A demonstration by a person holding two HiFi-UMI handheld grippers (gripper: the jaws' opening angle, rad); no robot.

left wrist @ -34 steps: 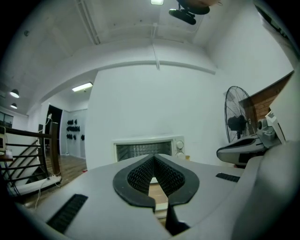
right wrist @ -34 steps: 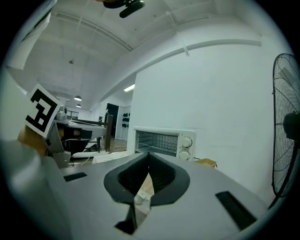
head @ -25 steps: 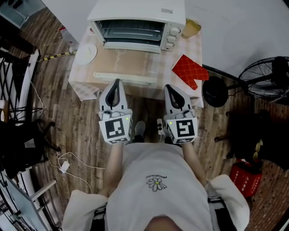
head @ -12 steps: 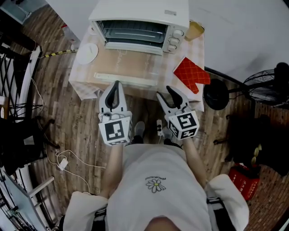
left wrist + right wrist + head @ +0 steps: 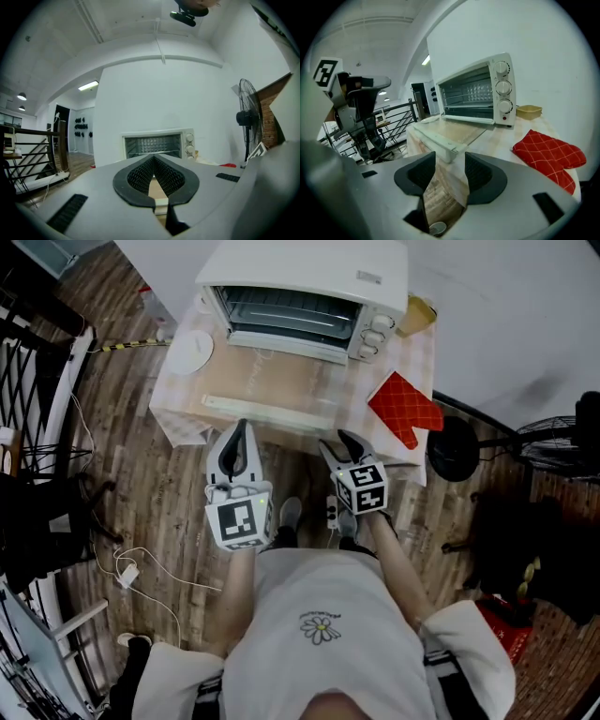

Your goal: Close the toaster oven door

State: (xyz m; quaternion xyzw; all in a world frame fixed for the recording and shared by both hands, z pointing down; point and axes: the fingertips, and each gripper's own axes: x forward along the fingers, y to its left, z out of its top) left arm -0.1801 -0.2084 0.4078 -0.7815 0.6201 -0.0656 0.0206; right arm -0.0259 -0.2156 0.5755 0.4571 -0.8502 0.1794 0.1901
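A white toaster oven (image 5: 309, 296) stands at the back of a small table, its glass door (image 5: 272, 381) folded down flat and the long handle (image 5: 267, 412) at the table's front edge. My left gripper (image 5: 242, 427) is shut and hovers just in front of the handle, empty. Just off the door's right corner, my right gripper (image 5: 339, 442) has its jaws opening, with nothing between them. The right gripper view has the oven (image 5: 478, 93), the lowered door (image 5: 450, 131) and its handle (image 5: 436, 140) ahead of the gripper (image 5: 450, 164). The left gripper view looks straight at the oven (image 5: 157, 143) over the gripper (image 5: 153, 157).
A red oven mitt (image 5: 405, 409) lies on the table's right side, a white plate (image 5: 194, 351) on its left, a yellow container (image 5: 417, 315) beside the oven. A fan (image 5: 553, 446) stands to the right, metal railings to the left. A power strip (image 5: 331, 512) lies on the floor.
The right gripper's jaws have opened from shut, and it has turned and moved left towards the door's corner. The left gripper has hardly moved.
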